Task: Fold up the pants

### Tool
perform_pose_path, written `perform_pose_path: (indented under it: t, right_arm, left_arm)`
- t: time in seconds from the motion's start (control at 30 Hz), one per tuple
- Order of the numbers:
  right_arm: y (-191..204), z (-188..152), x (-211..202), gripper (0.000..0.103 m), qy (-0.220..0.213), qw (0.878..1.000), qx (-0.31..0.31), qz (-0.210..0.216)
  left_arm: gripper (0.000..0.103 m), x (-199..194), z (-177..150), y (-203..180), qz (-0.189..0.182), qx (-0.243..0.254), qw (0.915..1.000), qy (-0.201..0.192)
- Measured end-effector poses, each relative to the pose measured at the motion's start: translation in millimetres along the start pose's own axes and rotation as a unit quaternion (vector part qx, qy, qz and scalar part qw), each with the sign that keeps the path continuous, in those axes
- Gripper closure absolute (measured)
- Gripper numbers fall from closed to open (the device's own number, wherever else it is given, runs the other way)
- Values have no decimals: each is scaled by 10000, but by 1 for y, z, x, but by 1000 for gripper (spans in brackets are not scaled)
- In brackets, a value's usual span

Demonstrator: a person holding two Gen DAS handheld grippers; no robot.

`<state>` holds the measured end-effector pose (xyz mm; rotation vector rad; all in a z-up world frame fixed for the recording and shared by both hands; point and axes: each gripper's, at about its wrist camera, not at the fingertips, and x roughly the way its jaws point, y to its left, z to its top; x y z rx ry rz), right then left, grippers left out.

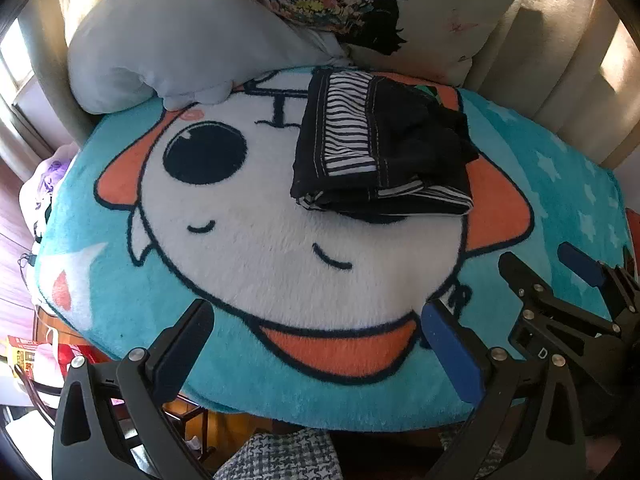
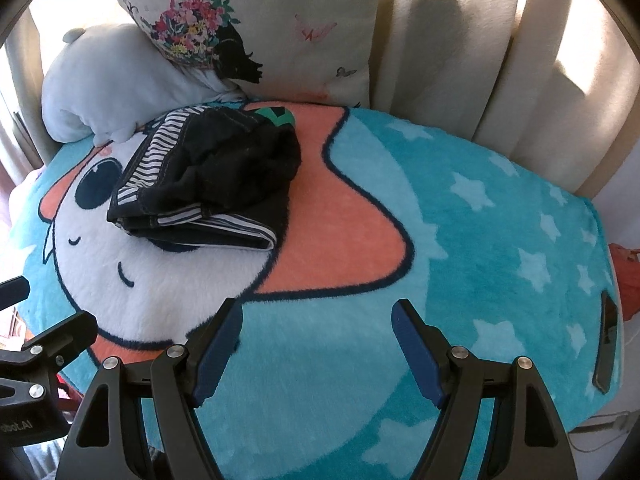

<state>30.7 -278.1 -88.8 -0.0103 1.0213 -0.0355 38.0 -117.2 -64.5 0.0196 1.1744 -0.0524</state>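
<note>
The black pants [image 1: 380, 144] with a black-and-white striped lining lie folded into a compact bundle on the cartoon-face blanket [image 1: 248, 248]. They also show in the right wrist view [image 2: 208, 176], left of centre. My left gripper [image 1: 316, 324] is open and empty, held above the blanket's near edge, well short of the pants. My right gripper [image 2: 316, 320] is open and empty, over the blue starred part of the blanket [image 2: 460, 260], to the right of and nearer than the pants. The right gripper also shows at the right edge of the left wrist view [image 1: 560, 268].
A pale blue plush pillow [image 1: 180, 44] and a flowered cushion [image 2: 256, 28] lie behind the pants against the cream sofa back [image 2: 500, 60]. A dark phone [image 2: 606, 344] lies on the blanket's right edge. Clutter sits on the floor at left [image 1: 36, 356].
</note>
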Motion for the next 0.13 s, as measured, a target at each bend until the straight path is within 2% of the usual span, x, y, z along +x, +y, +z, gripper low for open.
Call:
perform_pose_path:
  t: [0.13]
  right_arm:
    - [1,5,9,22,79,10000,27,13]
  left_arm:
    - [0,8,6,3,-19,-42,9999,94]
